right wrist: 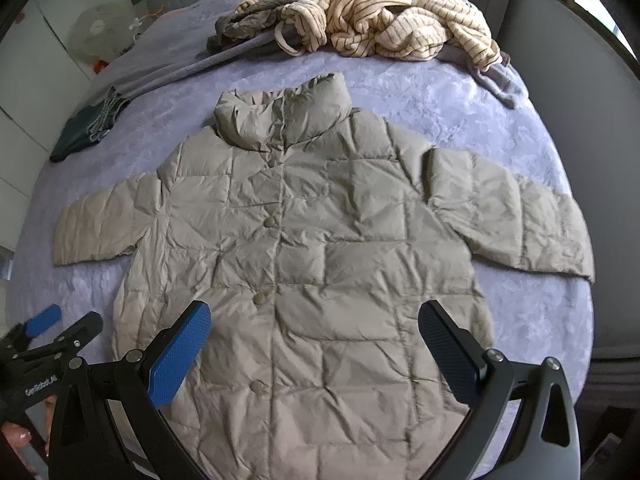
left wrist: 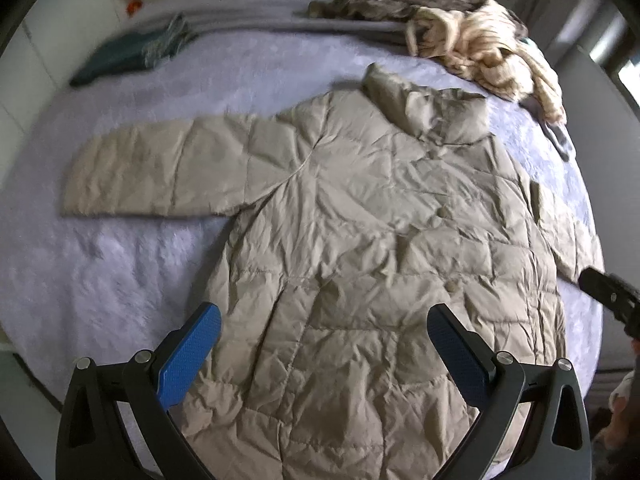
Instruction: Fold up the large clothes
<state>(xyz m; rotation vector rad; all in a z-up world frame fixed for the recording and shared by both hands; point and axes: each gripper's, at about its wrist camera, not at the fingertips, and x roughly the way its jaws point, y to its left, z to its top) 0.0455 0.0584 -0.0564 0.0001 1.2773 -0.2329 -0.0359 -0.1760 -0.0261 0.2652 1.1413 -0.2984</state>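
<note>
L gripper [left wrist: 324, 320] jaws wide open, R gripper [right wrist: 314, 318] jaws wide open, both empty, side by side

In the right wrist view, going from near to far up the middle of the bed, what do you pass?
right gripper, open above the hem → beige puffer jacket → its collar → bare lavender bedspread → striped cream garment pile

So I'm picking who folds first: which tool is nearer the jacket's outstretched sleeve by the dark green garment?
Left. The left tool hangs over the hem on that sleeve's side; the right tool hangs over the hem farther across the jacket.
</note>
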